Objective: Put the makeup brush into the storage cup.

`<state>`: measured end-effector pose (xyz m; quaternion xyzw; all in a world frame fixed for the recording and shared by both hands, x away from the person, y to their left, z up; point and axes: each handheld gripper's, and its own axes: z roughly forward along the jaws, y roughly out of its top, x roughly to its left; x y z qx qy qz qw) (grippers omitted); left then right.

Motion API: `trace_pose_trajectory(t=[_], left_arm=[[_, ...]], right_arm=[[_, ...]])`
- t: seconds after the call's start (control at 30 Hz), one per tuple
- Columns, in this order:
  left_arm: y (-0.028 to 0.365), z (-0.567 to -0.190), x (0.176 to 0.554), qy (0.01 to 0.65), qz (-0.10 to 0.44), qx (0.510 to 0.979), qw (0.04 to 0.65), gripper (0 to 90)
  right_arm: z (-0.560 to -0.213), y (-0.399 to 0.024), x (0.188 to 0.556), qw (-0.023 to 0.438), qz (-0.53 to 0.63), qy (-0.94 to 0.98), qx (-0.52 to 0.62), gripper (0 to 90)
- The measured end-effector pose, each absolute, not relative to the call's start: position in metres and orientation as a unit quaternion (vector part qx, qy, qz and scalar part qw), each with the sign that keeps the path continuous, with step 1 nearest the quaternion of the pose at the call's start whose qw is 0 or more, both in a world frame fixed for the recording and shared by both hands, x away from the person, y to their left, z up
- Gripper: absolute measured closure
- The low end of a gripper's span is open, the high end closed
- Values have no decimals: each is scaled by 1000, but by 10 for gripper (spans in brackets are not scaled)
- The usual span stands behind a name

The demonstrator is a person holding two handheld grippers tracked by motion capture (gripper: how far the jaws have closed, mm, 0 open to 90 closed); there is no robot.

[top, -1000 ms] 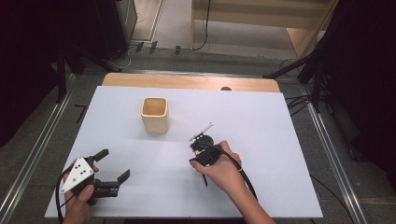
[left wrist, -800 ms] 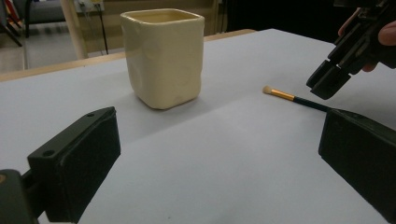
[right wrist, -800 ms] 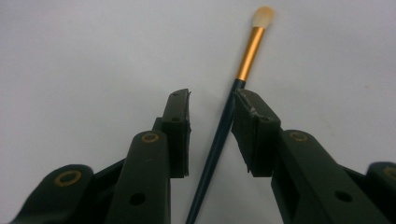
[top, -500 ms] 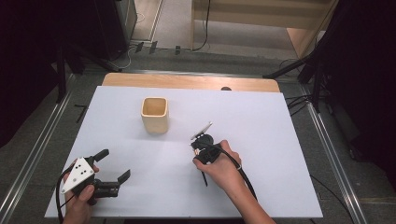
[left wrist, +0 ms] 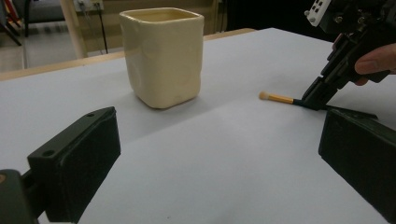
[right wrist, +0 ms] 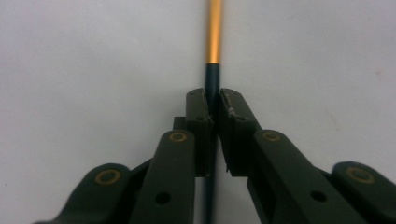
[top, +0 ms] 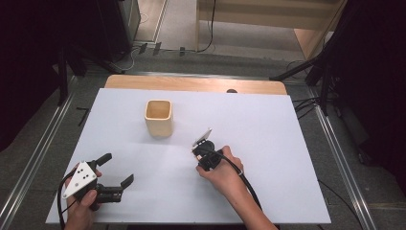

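Observation:
A cream square cup (top: 158,117) (left wrist: 163,56) stands upright on the white table (top: 268,124), left of centre. A thin brush (left wrist: 278,98) (right wrist: 214,32), with a dark handle, gold ferrule and pale tip, lies on the table right of the cup. My right gripper (top: 198,153) (left wrist: 314,100) (right wrist: 212,100) points down at the table and is shut on the brush's dark handle. My left gripper (top: 117,168) (left wrist: 219,126) rests near the front left corner, open, with nothing between its fingers, and faces the cup.
A wooden strip (top: 191,84) runs along the table's far edge. Metal rails (top: 335,143) flank both sides. Dark stands and cables (top: 316,72) sit on the floor behind. Bare white surface lies between the two grippers and to the right.
The right hand has shifted very slightly over the brush. The left gripper and the cup have not moved.

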<state>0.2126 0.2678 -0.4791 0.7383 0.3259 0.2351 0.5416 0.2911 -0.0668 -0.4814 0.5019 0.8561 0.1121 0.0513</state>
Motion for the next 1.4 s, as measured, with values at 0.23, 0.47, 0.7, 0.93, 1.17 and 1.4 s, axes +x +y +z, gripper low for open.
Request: trace_pose_trajectory(t=[0.23,0.47,0.7,0.93,1.17,1.4], left_arm=[[262,-478,212,326,231,739,543,0],[244,-475,214,326,218,735,552,0],[219,-466,217,317,211,740,554,0],[195,-463,225,305,203,743,561,0],[168,-460,233,289,197,744,569,0],[140,-456,239,269,200,748,573,0]], right_arm=[[-482,-72,291,43,128,853,504,843],[-473,-88,283,45,194,836,512,843],[-465,-108,270,82,268,817,503,843],[-461,-124,256,120,358,791,481,843],[-455,-135,243,151,429,760,465,844],[-453,-148,237,157,482,733,454,843]])
